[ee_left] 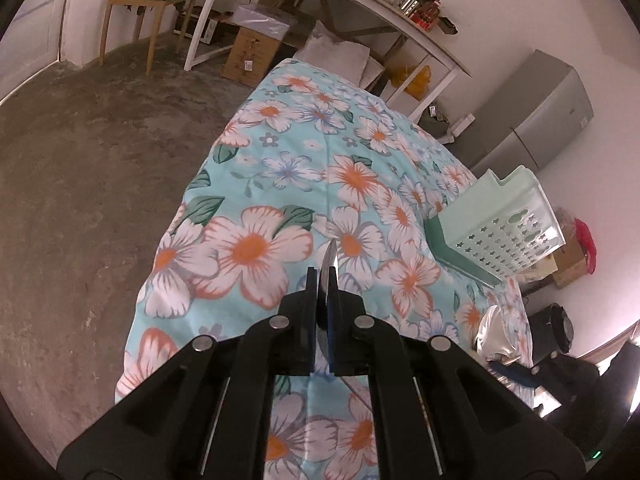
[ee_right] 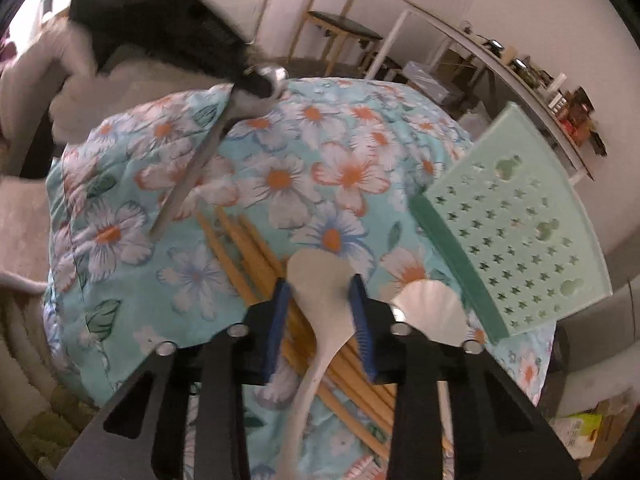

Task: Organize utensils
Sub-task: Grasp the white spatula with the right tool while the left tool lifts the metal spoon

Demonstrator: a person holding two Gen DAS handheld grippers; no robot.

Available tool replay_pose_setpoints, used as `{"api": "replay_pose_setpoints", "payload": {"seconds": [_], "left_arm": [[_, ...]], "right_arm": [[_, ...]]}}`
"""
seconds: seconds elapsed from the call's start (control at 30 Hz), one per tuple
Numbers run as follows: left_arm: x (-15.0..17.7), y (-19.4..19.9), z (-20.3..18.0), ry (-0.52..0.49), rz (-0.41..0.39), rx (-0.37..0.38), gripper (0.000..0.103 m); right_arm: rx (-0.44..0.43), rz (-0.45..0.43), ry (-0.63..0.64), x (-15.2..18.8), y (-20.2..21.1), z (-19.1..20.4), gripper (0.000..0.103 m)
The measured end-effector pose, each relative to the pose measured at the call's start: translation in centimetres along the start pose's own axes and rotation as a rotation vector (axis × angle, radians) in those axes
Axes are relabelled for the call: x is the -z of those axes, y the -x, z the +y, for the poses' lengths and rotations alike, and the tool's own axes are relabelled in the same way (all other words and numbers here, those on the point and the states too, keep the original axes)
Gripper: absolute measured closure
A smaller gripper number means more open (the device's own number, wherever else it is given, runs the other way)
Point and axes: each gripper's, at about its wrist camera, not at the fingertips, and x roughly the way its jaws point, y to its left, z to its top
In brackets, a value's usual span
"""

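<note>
Floral cloth (ee_right: 280,152) below: white spoon (ee_right: 320,292) sits clamped between right hand-held gripper (ee_right: 322,300) pads.

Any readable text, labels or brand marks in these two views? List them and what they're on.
None can be read.
Small badge on the grey fridge: too small to read.
White tag on the cardboard box under the long table: too small.
Jars and packets on that table: labels blurred.
Green basket, white spoon, chopsticks, flowered cloth: no lettering seen.

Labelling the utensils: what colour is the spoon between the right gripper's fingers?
White plastic spoon; clearest in the right wrist view.
</note>
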Motion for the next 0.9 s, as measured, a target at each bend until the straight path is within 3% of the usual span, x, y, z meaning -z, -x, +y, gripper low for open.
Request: {"api": "replay_pose_setpoints", "payload": {"seconds": [0.2,0.43,0.47,0.9], "left_arm": [[0.3,0.1,0.0,0.001,-0.003,0.006,0.1],[0.7,0.5,-0.2,0.011,-0.005,-0.004,0.1],[0.7,0.6,-0.3,0.012,-0.008,-0.006,0.1],[-0.2,6.2,-3.9,-0.036,-0.134,-0.014,0.1]], "right_arm": [[0.041,0.047,-0.045,-0.1,-0.7,-1.6,0.083],[0.049,0.041,-0.067,-0.5,-1.5,-1.9,0.095],[0.028,0.025,-0.094,-0.5,-1.1,-2.2,0.099],[-0.063,-0.181,-0.322,-0.1,4.2,-5.9,0.1]]}}
